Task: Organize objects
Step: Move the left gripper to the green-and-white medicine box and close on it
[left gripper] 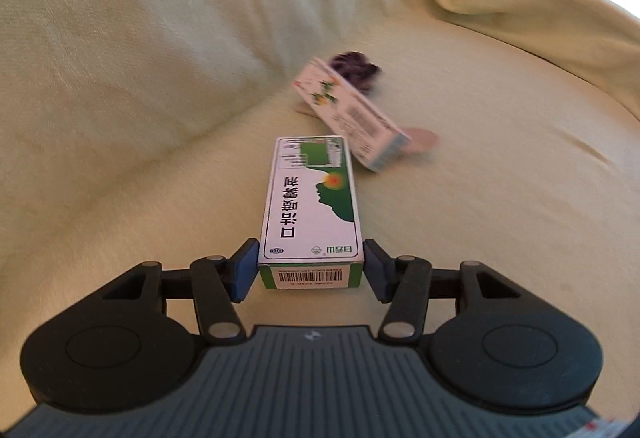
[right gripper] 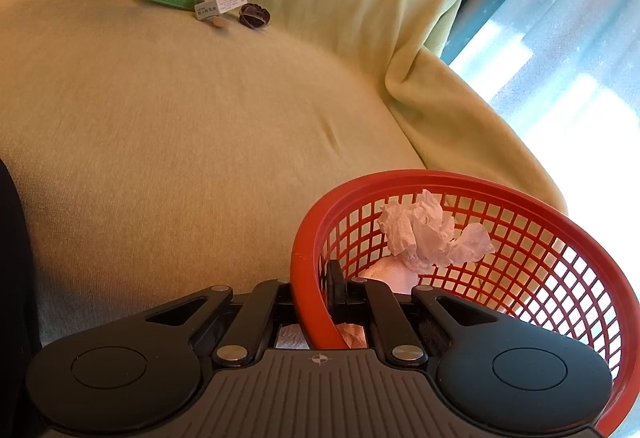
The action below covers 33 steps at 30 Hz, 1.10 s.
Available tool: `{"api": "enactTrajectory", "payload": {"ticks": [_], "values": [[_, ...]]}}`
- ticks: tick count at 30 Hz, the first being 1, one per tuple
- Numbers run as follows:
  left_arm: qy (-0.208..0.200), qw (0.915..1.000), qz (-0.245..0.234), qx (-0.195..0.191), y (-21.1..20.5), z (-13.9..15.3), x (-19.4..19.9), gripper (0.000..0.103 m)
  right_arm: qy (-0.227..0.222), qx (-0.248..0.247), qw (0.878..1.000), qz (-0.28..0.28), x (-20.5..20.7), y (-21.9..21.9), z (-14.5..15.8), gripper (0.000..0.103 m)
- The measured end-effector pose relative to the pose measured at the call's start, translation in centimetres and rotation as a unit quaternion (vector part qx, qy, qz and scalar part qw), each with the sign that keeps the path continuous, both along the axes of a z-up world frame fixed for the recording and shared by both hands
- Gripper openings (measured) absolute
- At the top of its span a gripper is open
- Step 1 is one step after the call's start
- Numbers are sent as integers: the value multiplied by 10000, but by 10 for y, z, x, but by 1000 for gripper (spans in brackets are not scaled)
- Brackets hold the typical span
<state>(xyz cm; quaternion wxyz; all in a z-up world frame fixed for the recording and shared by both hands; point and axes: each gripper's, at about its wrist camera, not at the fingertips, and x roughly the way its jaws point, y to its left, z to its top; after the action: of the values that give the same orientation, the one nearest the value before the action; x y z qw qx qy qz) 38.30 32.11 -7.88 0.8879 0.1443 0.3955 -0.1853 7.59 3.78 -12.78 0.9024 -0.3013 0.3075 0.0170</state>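
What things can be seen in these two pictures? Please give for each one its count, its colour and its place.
green box: 1, green and white, flat on the sofa seat, its near end between the jaws of the left gripper
pale box: 1, white with a blue end, just behind the green box, tilted
dark scrunchie: 1, purple, behind the pale box
small flat thing: 1, pinkish, beside the pale box; too blurred to name
basket: 1, red mesh, at the right of the seat
crumpled tissue: several pieces, white, inside the basket
sofa cover: 1, pale yellow-green
curtain: 1, blue, at the right
left gripper: 1, black, blue pads against the green box
right gripper: 1, black, shut on the basket rim
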Motion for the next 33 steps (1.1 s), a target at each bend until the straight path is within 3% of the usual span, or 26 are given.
{"api": "enactTrajectory", "payload": {"ticks": [8,15,19,29,33], "values": [[-81,9998,-150,-65,0,4,-52,51,-18,35,10000,-10,0,0,-1,2],[-168,9997,77,-180,0,3,-49,64,-19,54,10000,-11,-1,-1,0,2],[-221,9996,129,-132,-4,-2,-41,65,-21,50,10000,-6,0,0,0,2],[-99,9996,192,-193,-14,-18,-25,64,-19,56,10000,-8,0,0,0,2],[82,9998,148,-70,-18,-22,-21,52,-19,56,10000,-7,0,0,0,2]]}}
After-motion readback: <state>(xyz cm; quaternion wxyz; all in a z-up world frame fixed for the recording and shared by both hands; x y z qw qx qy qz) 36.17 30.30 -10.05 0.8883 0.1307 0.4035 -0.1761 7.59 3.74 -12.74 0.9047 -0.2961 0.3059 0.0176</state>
